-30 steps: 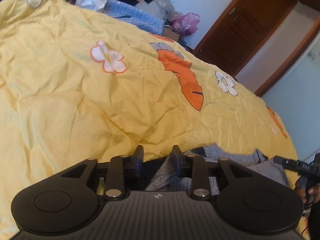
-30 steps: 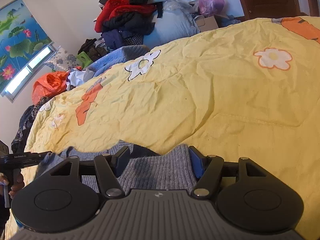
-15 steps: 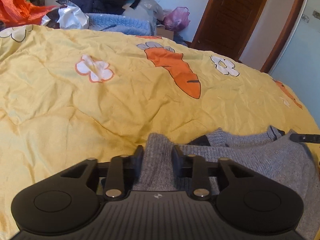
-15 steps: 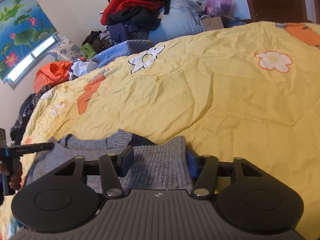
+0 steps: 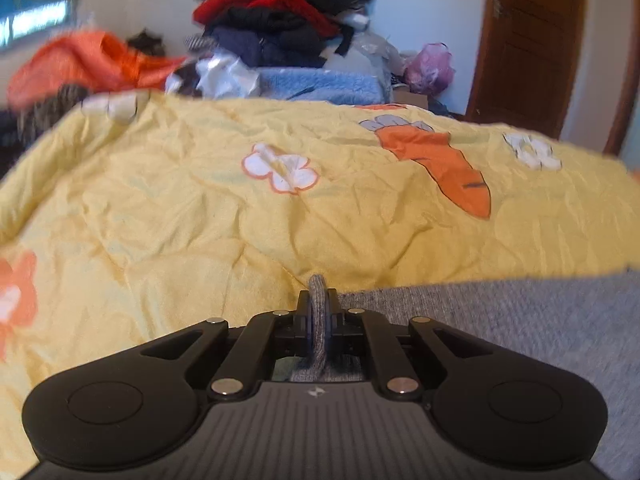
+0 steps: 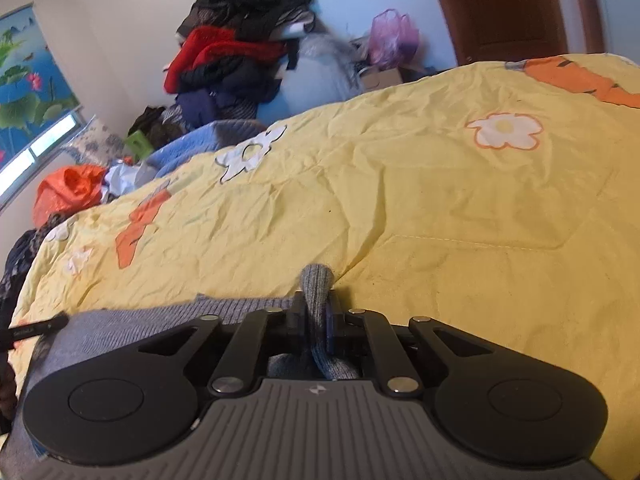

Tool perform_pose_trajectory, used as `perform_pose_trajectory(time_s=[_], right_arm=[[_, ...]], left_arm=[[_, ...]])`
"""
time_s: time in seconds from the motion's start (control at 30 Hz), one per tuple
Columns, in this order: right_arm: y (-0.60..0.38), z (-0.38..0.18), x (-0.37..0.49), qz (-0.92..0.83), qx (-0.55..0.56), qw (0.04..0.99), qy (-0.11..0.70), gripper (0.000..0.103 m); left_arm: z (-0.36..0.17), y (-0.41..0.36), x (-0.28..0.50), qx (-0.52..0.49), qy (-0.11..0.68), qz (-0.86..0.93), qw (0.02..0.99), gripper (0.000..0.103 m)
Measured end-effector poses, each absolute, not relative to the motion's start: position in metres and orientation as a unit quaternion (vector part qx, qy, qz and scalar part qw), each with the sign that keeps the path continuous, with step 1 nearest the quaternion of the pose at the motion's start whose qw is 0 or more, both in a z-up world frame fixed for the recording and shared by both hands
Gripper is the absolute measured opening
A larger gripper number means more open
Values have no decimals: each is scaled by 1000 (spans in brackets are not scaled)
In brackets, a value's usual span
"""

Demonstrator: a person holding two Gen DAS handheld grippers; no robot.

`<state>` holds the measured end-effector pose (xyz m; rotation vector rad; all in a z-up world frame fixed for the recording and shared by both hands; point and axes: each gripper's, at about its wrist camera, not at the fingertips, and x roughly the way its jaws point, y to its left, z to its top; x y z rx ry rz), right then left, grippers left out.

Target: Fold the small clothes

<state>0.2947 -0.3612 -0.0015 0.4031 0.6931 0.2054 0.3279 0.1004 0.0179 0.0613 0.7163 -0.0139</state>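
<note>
A grey knit sweater [image 5: 500, 320] lies on the yellow flowered quilt [image 5: 200, 220]. My left gripper [image 5: 318, 300] is shut on a pinched fold of its edge, and the cloth stretches off to the right. In the right wrist view my right gripper [image 6: 318, 300] is shut on another fold of the same sweater [image 6: 160, 320], which spreads to the left beneath it. The left gripper's tip [image 6: 36, 328] shows at the far left edge there.
The quilt [image 6: 440, 200] covers the bed ahead of both grippers. A heap of clothes [image 5: 280, 28] and bags [image 6: 392, 36] is stacked against the far wall. A brown door [image 5: 536, 40] stands at the right.
Both grippers have closed from open onto folds of the sweater's edge. Both views have swung and levelled toward the far wall.
</note>
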Motion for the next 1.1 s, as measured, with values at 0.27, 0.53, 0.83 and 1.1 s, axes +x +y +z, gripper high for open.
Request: perform_pose_trajectory(time_s=[0.27,0.53,0.83,1.1], right_arm=[[-390,46,166,91,239,926,279,79],[-411,4,28,56,373,867,327,81],[-365,-8,53,94,406,851,320,84],[-339,-9,94,88,435,842,307,84]], left_arm=[[65,151,195,-129,282,18,951,53],[15,179,50,-381,290,-8,878,95],[3,164,80,-423,294,-69,854,97],[-5,174,113,-518,300,-129,791,96]])
